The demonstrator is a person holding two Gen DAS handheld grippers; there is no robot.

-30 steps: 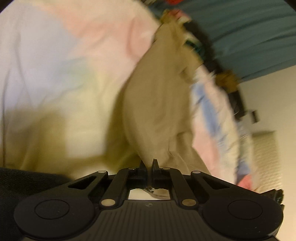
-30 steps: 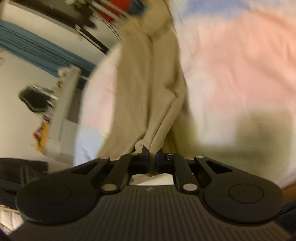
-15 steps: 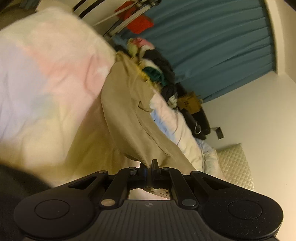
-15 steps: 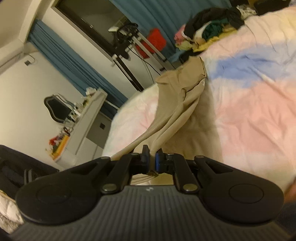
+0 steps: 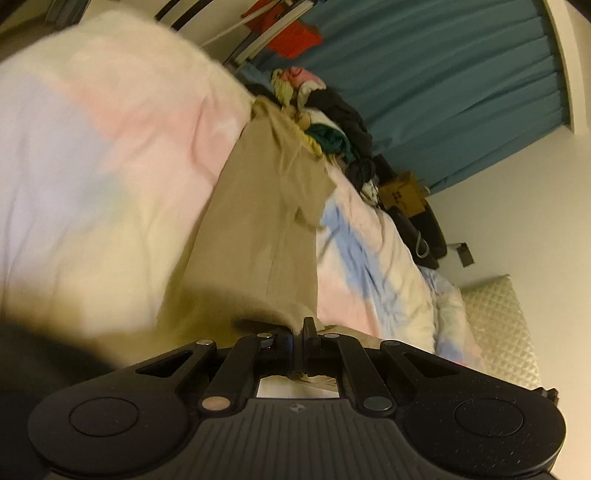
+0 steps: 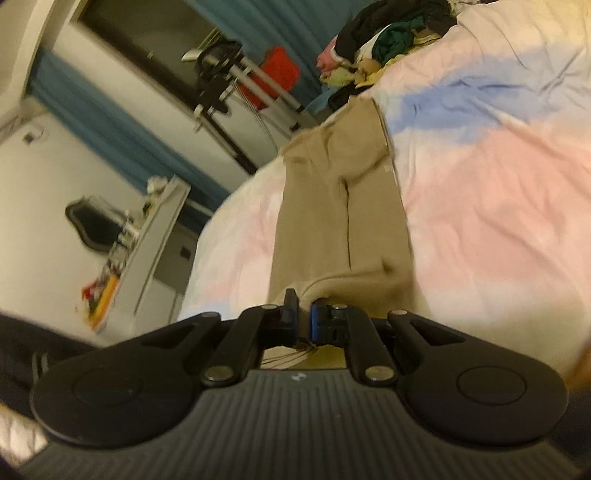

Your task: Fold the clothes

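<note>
My left gripper [image 5: 298,332] has its jaws pressed nearly together on the near edge of a pair of tan trousers [image 5: 266,221]; the cloth bunches right at the tips. My right gripper [image 6: 303,314] has its jaws a little apart, with a thick fold of the same tan trousers [image 6: 343,206] pinched in the narrow gap between them.

From both pairs of jaws, the trousers run straight ahead and lie stretched flat along a bed, on a duvet [image 5: 92,166] patterned in soft pink, blue and cream patches. A seam runs down the middle of the cloth. In the right wrist view the duvet [image 6: 498,184] spreads to the right of the jaws, and the trousers lie near its left edge.

Beyond the far end of the trousers, well ahead of the jaws, I see a heap of mixed clothes [image 5: 325,122] in black, green, pink and yellow. The same clothes pile [image 6: 388,33] sits at the top of the right wrist view. Behind it hangs a teal curtain [image 5: 443,74], with something red [image 6: 280,74] on a rack beside it.

To the left of the right jaws, off the bed, a white shelf [image 6: 147,236] holds small blurred items.
</note>
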